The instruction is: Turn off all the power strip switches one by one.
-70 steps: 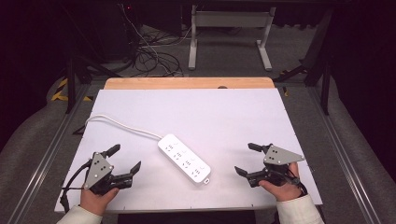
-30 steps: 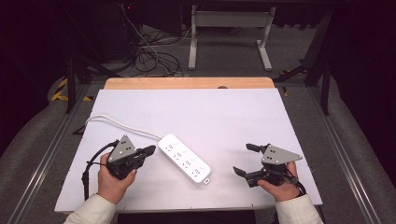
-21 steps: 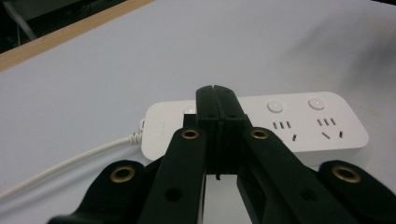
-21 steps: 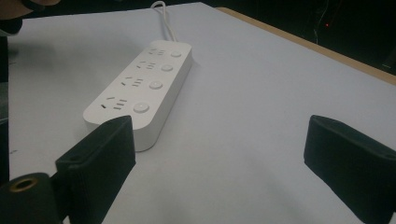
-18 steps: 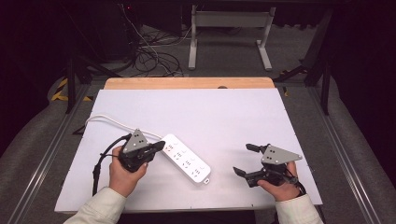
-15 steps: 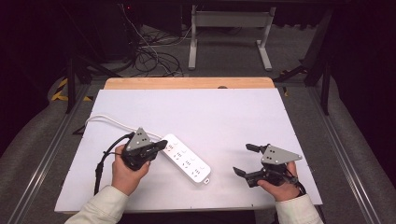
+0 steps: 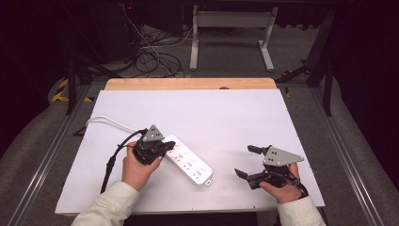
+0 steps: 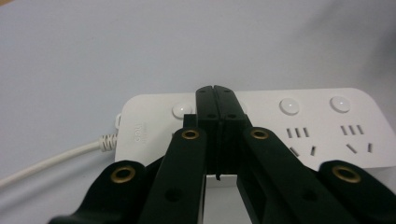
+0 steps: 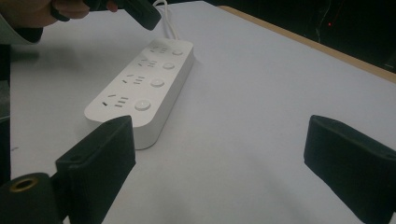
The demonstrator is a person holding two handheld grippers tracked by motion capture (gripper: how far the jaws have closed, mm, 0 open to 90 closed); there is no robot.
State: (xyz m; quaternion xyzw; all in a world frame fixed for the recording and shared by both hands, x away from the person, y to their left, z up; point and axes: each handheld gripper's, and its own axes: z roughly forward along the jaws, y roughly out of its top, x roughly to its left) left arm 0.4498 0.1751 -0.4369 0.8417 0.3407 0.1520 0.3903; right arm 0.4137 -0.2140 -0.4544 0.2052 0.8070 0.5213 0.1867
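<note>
Left hand-held gripper [image 7: 165, 146] has its jaws pressed together with nothing between them, tips over the cord end of the power strip [image 7: 189, 161], just above the row of round buttons [image 8: 289, 106]; whether the tips touch the strip I cannot tell. My right hand-held gripper [image 7: 247, 161] sits low over the tabletop [image 7: 226, 113] with jaws wide apart and empty, near the strip's far end. Strip lies flat and diagonal near the tabletop's front middle, white cord [image 7: 109, 122] trailing off to the left.
</note>
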